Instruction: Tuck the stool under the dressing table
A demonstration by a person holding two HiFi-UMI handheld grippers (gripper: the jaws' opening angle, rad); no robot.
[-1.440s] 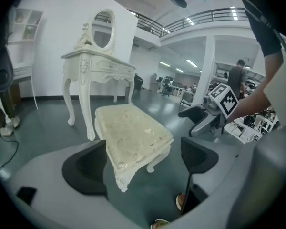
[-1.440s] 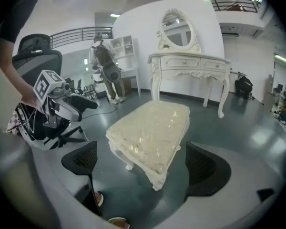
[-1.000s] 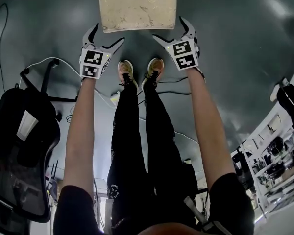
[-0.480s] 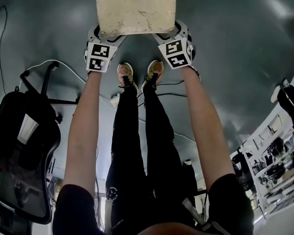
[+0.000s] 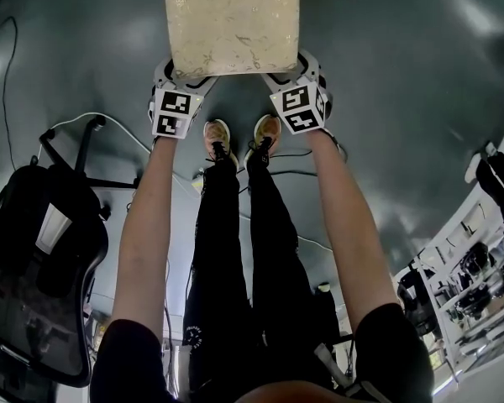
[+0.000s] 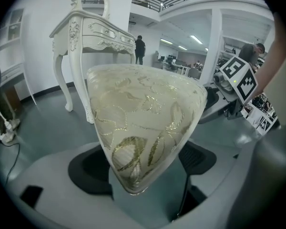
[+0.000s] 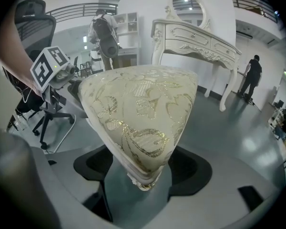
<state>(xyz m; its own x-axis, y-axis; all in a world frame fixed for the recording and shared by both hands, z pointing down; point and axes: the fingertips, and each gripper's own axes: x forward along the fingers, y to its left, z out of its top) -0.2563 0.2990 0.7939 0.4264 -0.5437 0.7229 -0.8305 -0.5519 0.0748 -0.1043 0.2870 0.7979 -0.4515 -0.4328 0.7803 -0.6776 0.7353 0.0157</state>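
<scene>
The stool (image 5: 231,19) has a cream cushion with gold embroidery and stands on the grey floor ahead of my feet. My left gripper (image 5: 181,67) is at its near left corner, shut on that corner. My right gripper (image 5: 290,64) is shut on the near right corner. In the left gripper view the cushion corner (image 6: 143,113) fills the gap between the black pads of the left gripper (image 6: 143,175). The right gripper view shows the other corner (image 7: 138,109) wedged in the right gripper (image 7: 143,175). The white carved dressing table (image 6: 93,32) (image 7: 195,35) stands beyond the stool.
A black office chair (image 5: 42,250) stands at my left, with cables (image 5: 109,112) on the floor near it. Shelving (image 5: 479,267) lines the right edge. My shoes (image 5: 239,133) are just behind the stool. A person (image 7: 251,75) stands far off beside the table.
Both grippers went forward from open and apart onto the stool's near corners, and their jaws came in on the cushion. The stool has stayed in place.
</scene>
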